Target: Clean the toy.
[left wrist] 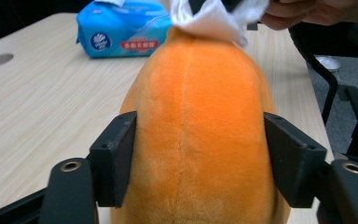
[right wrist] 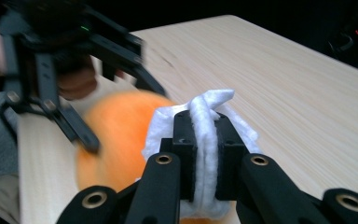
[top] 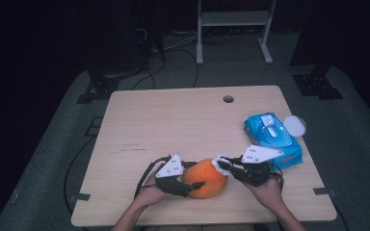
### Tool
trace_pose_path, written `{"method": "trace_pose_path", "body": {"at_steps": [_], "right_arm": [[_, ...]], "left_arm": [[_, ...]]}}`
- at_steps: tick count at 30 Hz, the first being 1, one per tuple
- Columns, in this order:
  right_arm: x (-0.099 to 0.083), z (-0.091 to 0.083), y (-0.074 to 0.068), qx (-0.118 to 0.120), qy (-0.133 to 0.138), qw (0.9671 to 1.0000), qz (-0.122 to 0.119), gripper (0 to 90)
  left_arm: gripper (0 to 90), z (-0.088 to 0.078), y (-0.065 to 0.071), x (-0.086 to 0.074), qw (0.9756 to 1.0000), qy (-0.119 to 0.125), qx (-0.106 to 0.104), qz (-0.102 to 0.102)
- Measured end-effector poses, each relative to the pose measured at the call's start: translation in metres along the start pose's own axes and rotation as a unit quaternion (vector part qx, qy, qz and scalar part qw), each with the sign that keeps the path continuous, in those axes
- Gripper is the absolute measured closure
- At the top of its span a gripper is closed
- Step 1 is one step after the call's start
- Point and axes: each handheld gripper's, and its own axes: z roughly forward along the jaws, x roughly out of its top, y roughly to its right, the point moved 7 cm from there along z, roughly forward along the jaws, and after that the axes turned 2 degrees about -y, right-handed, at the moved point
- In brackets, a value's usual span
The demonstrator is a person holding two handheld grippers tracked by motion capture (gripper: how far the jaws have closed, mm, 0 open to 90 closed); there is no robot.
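1. The orange plush toy (top: 204, 178) lies near the front edge of the wooden table (top: 173, 120), between the two grippers.
2. The toy has short, dense orange pile. A faint seam runs lengthwise down the middle of its rounded back, as the left gripper view (left wrist: 200, 116) shows. The body narrows toward the far end.
3. The left gripper (top: 185, 185) is clamped on the toy. Its two black jaws press against the toy's opposite flanks, and the pile bulges slightly between them. The jaws reach about halfway along the body.
4. The right gripper (top: 223, 165) is closed tightly on a folded white wipe (right wrist: 205, 135). The wipe stands pinched between the jaws, with its crumpled edges fanning out past them on both sides.
5. The wipe touches the narrow far end of the toy, as seen in the left gripper view (left wrist: 214, 18).
6. A blue wet-wipe pack (top: 272, 137) lies at the table's right side, just beside the right gripper. Its white lid flap is raised.
7. A small white round object (top: 295, 126) rests at the table's right edge, touching the pack.
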Motion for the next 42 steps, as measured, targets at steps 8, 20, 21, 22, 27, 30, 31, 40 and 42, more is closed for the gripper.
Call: {"method": "trace_pose_path", "body": {"at_steps": [8,20,21,22,27,30,31,40,42], "right_arm": [[-0.007,0.003,-0.013,0.033,-0.003,0.9994,-0.007,81.1],[-0.014,0.004,0.008,0.011,0.001,0.9995,0.031,81.1],[-0.012,0.004,0.006,0.014,0.004,0.9995,0.027,81.1],[-0.01,0.005,0.002,0.021,0.009,0.9994,0.025,81.1],[-0.014,0.007,0.004,0.026,0.0,0.9991,0.034,81.1],[-0.014,0.006,0.007,0.021,-0.005,0.9986,0.048,81.1],[-0.011,0.005,0.006,0.021,-0.001,0.9987,0.046,81.1],[-0.007,0.003,0.005,0.019,0.001,0.9994,0.03,81.1],[-0.009,0.0,0.006,0.014,-0.004,0.9996,0.026,81.1]], "left_arm": [[32.2,-0.002,-0.01,-0.008,0.9995,-0.001,0.006,-0.031],[29.2,0.001,-0.006,-0.005,0.9994,0.002,0.008,-0.034],[29.0,0.001,-0.007,-0.005,0.9993,0.001,0.01,-0.037],[28.9,0.001,-0.008,-0.005,0.9991,0.002,0.01,-0.042],[29.5,0.0,-0.012,-0.004,0.9969,0.013,0.015,-0.076],[29.2,0.005,-0.005,0.001,0.9983,0.005,0.022,-0.053],[29.0,0.006,-0.003,0.002,0.9987,0.004,0.021,-0.047],[19.0,0.011,0.017,0.011,0.9999,0.013,-0.008,0.003],[14.2,0.01,0.012,0.011,0.9994,0.017,-0.016,-0.027]]}}
